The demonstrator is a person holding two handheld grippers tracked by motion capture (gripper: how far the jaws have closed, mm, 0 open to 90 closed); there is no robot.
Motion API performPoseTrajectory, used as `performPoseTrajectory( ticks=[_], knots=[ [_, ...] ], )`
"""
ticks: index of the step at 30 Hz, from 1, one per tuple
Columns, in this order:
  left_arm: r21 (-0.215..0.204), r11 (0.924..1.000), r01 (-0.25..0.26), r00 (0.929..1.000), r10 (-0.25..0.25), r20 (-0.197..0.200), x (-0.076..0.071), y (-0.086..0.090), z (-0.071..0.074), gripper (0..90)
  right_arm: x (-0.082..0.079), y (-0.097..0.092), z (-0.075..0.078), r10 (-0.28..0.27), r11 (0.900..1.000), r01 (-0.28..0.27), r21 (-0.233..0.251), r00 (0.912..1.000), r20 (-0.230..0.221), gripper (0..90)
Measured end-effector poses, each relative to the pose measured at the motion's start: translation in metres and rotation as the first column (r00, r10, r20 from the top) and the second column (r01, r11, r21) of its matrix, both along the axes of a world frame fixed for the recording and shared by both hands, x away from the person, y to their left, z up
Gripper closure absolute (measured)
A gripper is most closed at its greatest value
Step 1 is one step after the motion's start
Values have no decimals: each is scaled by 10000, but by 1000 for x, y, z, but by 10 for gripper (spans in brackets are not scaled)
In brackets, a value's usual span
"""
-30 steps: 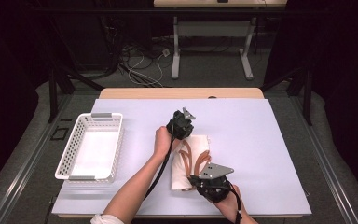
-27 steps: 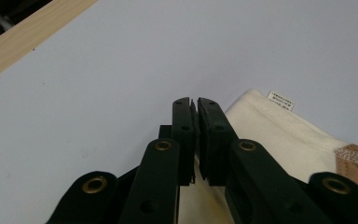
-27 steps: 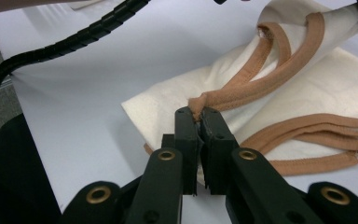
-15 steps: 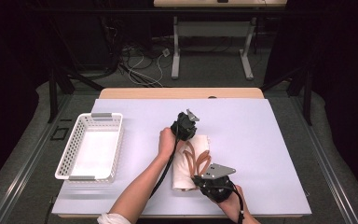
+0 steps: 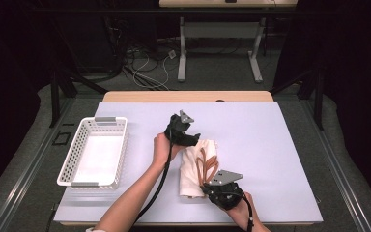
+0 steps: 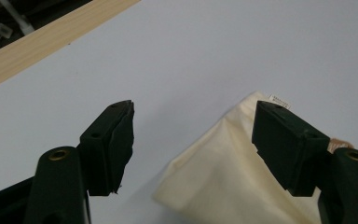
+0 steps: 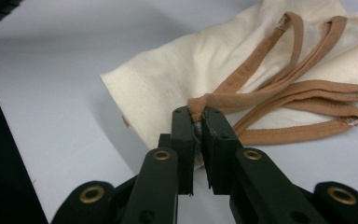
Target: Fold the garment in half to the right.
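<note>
The left gripper (image 6: 193, 140) stands with its jaws spread wide, having just been opening; a corner of the cream cloth bag (image 6: 223, 172) lies between them, close to the right-hand jaw, and neither pad presses on it. The right gripper (image 7: 198, 116) is clenched on the bag's tan strap (image 7: 261, 70), pinching a fold of it at the jaw tips, with the rest of the straps looping away beyond them. From above, the bag (image 5: 193, 169) lies on the pale table (image 5: 280, 159) between the two grippers, the left gripper (image 5: 182, 131) at its far end and the right gripper (image 5: 222, 188) at its near end. Compared with a second ago, the left gripper has let go of the bag's edge and shifted slightly, while the right gripper's hold is unchanged.
</note>
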State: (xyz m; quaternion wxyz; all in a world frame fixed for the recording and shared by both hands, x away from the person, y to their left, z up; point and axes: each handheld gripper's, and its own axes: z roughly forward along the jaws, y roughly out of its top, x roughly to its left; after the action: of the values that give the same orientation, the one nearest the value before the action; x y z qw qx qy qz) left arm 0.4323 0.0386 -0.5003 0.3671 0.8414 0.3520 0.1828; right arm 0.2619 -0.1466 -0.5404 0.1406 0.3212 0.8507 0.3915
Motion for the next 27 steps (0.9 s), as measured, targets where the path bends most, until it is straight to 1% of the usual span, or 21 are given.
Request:
performPoseTrajectory(
  ticks=[2,4,5,7,8,9,10,11,12,13,14,15,16,17,18,19,20,21,22,25,27],
  knots=[
    [-52,9999,-96,9999,97,45,-2,5,0,274,0,0,-1,-39,10000,39,12,10000,22,823],
    [-109,9995,-305,9995,305,-47,-7,19,0,261,1,-1,0,-26,10000,27,-28,9999,109,808],
    [-167,9994,-318,9994,316,-154,-9,23,-1,231,1,-2,0,-55,10000,55,-22,10000,62,799],
    [-81,9992,-389,9992,388,-92,-12,27,-1,203,1,-3,0,-7,10000,7,-56,10000,46,786],
    [-47,9992,-404,9992,403,-65,-15,32,0,203,2,-3,0,-38,10000,38,1,10000,73,767],
    [-81,9987,-501,9987,500,-102,-21,40,0,187,2,-4,0,-105,9999,105,35,9999,-21,718],
    [-81,9987,-501,9987,500,-102,-21,40,0,184,2,-4,0,-105,9999,105,35,9999,-21,718],
    [-98,9982,-595,9982,594,-99,-25,44,-1,184,2,-5,0,-91,9999,91,60,9999,-83,675],
    [-68,9976,-689,9975,688,-153,-28,48,-1,172,4,-6,0,-141,9999,144,76,9992,-367,529],
    [-34,9968,-796,9965,795,-248,-31,51,-1,167,5,-7,0,-207,9994,222,274,9983,-551,485],
    [-26,9962,-871,9960,871,-225,-34,53,-1,167,5,-7,0,-207,9994,222,274,9983,-551,485],
    [10,9957,-928,9955,928,-183,-41,58,-1,164,7,-8,1,-253,9990,283,343,9960,-860,380],
    [10,9957,-928,9955,928,-183,-41,58,-1,162,8,-9,2,-139,9989,184,422,9945,-1040,317],
    [19,9958,-912,9956,912,-211,-45,61,-1,161,9,-11,2,15,9988,44,498,9931,-1168,286],
    [28,9955,-945,9954,945,-135,-49,62,-2,161,9,-11,2,15,9988,44,498,9931,-1168,286],
    [91,9965,-834,9964,835,-112,-57,65,-5,159,10,-14,4,29,9976,62,689,9913,-1315,238],
    [91,9965,-834,9964,835,-112,-57,65,-5,158,11,-16,5,4,9971,97,750,9911,-1331,223],
    [119,9968,-795,9967,796,-129,-60,66,-6,155,12,-17,6,11,9968,100,789,9902,-1396,209],
    [165,9973,-718,9972,722,-198,-64,68,-8,155,13,-19,6,-16,9957,134,914,9917,-1283,202],
    [322,9974,-642,9978,648,-164,-78,76,-16,152,17,-24,10,-116,9942,261,1042,9904,-1376,185],
    [288,9975,-642,9978,646,-126,-81,78,-18,152,18,-25,11,-118,9939,267,1071,9905,-1372,182]
  ],
)
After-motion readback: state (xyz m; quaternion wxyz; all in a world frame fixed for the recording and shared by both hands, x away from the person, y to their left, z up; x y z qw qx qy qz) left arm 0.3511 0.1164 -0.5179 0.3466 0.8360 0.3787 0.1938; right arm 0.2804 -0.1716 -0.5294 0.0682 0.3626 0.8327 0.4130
